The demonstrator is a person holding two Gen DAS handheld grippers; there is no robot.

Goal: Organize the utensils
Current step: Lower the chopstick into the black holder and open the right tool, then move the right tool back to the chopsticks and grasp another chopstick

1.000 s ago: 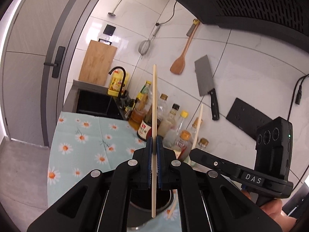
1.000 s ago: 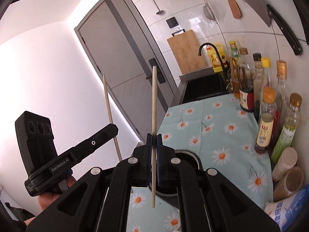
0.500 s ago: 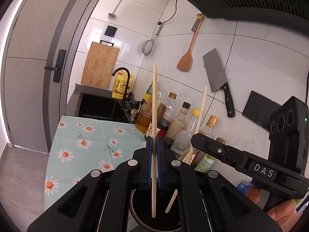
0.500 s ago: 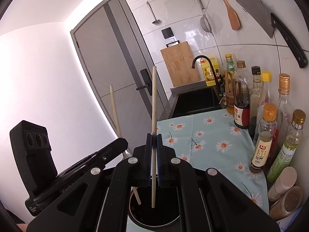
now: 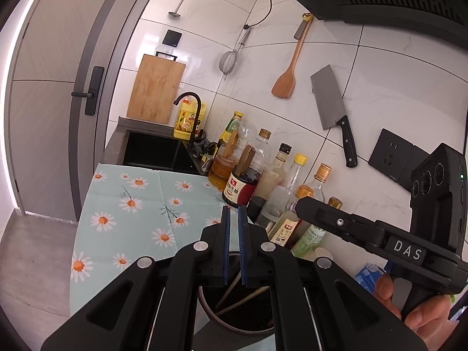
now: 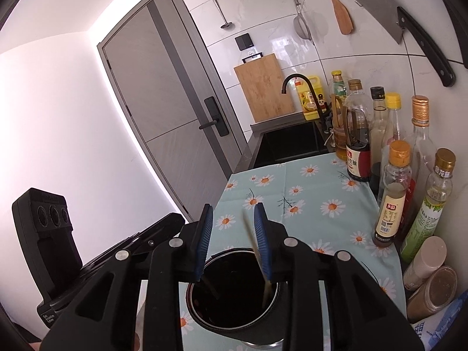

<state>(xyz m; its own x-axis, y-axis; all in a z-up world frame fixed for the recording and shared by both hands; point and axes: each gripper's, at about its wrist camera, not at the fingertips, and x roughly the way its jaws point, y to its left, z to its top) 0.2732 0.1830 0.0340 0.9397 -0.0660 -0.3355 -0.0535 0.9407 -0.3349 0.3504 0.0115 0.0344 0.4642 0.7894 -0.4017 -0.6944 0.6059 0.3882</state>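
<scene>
Both chopsticks have dropped from the tongs into the holder; right tongs just opened, left tongs slightly parted, empty.

Left gripper angled slightly downward, blue pads a narrow gap apart with nothing between them, right gripper beside it, jaws just opened wider, bare hand gripping its handle

chopsticks: pale wooden sticks, two seen in left wrist view, leaning at a slant inside holder | third chopstick: blurred, tilted, lower end in holder | holder: dark round cylinder, upright on daisy-print cloth
</scene>
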